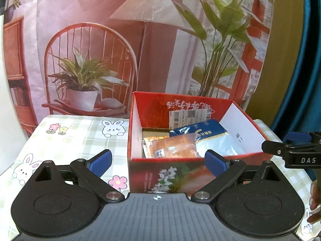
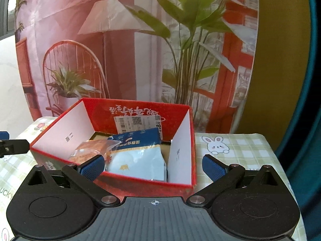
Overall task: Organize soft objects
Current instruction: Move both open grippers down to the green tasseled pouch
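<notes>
Both packets, the orange bread pack [image 1: 173,145] and the blue-white pouch [image 2: 138,156], already lie inside the red box [image 1: 138,138] at twelve o'clock on the tabletop [image 1: 76,138]. Left tongs [image 1: 158,160] and right tongs [image 2: 153,165] gape wide, empty. Best draw them straight clear without clipping the rim.

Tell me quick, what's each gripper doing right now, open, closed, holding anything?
Left gripper: open, holding nothing, in front of the red box.
Right gripper: open, holding nothing; the blue and white snack bag lies in the box.
</notes>
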A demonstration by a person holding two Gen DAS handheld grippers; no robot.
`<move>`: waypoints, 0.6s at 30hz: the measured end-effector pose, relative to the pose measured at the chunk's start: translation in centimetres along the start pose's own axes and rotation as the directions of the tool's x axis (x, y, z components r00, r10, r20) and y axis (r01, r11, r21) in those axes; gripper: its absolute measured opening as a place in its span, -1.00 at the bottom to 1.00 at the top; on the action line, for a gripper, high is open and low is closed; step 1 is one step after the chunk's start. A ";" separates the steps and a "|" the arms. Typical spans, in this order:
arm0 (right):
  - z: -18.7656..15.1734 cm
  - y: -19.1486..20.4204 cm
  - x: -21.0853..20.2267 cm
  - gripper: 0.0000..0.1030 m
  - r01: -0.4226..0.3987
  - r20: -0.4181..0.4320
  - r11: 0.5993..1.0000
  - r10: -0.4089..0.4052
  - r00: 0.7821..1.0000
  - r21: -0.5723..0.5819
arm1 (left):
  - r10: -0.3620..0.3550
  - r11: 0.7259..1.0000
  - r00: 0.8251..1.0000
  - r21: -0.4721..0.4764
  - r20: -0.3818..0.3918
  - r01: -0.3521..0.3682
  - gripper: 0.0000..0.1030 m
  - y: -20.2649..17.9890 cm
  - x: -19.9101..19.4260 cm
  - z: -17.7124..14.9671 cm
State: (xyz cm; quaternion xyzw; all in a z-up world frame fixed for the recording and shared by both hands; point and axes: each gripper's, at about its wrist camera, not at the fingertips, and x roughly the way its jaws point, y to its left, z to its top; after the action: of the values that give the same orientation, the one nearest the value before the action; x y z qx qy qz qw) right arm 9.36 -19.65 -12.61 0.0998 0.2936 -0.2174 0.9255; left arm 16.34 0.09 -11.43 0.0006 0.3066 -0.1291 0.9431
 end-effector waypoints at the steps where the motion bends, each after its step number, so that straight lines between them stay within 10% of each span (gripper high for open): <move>1: -0.2 0.0 -0.4 0.99 -0.007 0.007 1.000 0.007 1.000 0.000 | -0.002 1.000 1.000 0.001 0.002 0.002 0.94 -0.1 -0.2 -0.2; 18: -4.6 0.6 -4.3 0.99 -0.103 0.015 0.995 0.103 0.995 -0.001 | 0.017 1.000 1.000 0.011 0.023 -0.018 0.94 -1.0 -3.2 -4.6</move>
State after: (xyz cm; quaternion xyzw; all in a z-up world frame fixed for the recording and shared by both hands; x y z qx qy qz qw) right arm 4.18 -16.15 -13.80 0.1130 0.2810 -0.1703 0.9377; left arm 10.99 0.26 -13.22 0.0070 0.2949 -0.1226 0.9476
